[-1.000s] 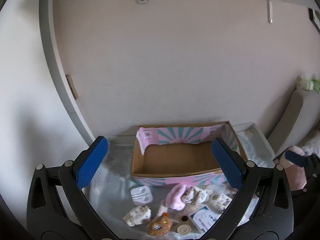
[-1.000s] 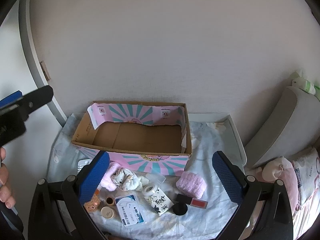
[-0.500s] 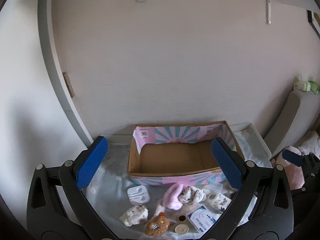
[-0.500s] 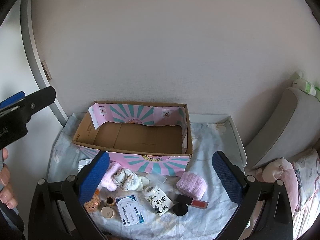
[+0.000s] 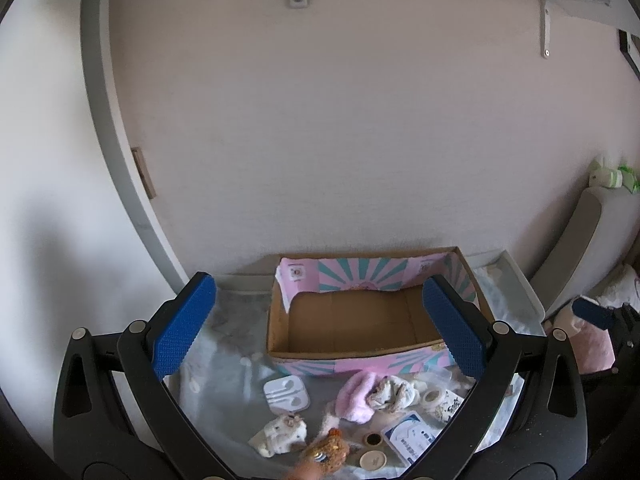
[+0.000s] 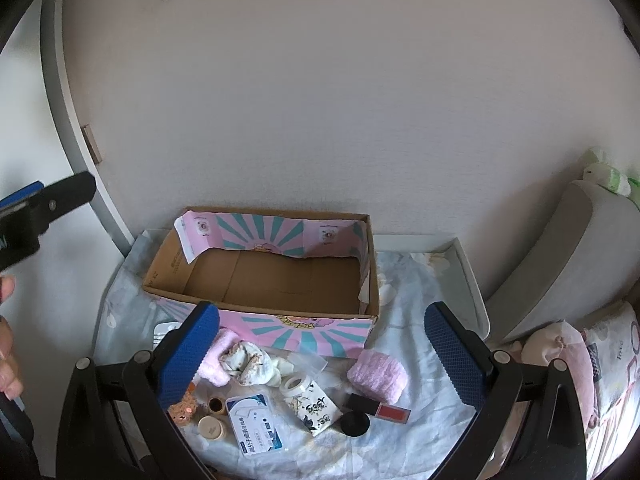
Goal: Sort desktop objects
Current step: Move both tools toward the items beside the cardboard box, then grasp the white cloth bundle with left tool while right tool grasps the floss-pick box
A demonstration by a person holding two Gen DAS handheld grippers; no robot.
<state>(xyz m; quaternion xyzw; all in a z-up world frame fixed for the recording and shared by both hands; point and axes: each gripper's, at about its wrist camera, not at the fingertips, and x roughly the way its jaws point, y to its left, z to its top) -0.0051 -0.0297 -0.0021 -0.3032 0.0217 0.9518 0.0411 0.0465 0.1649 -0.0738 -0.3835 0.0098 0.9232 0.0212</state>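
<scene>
Looking over the spread from above, I held both grippers clear of everything: the left gripper [image 5: 320,336] and the right gripper [image 6: 322,354] each had jaws spread wide apart with nothing between them.

Largest was the open cardboard box with pink-and-teal sunburst print [image 6: 276,326], standing at the back of the tabletop [image 6: 436,360], which was draped in a pale crumpled cloth, near the wall. I judged it light and stiff-walled, its brown floor bare, so it looked the natural place to drop things.

In front of it lay the clutter. The fluffy pink folded cloth [image 6: 378,374] and the crumpled white brown-spotted cloth [image 6: 250,364] would squash under the jaws; I reckoned a deep pinch through the middle bulk safest. The flat white-and-blue rectangular case [image 6: 258,420] looked rigid and smooth, probably slippery, best taken across its short edges. The white earphone tray of moulded plastic [image 5: 286,393] seemed thin and light. The printed white paper packet [image 6: 316,408] would crumple. The black-and-red lipstick tube [image 6: 380,408] was hard and might roll. The translucent tape roll [image 6: 294,384], the round beige wooden lid [image 6: 211,427] and the small brown plush toy [image 5: 326,450] were the smallest, each needing a centred, gentle grip.
</scene>
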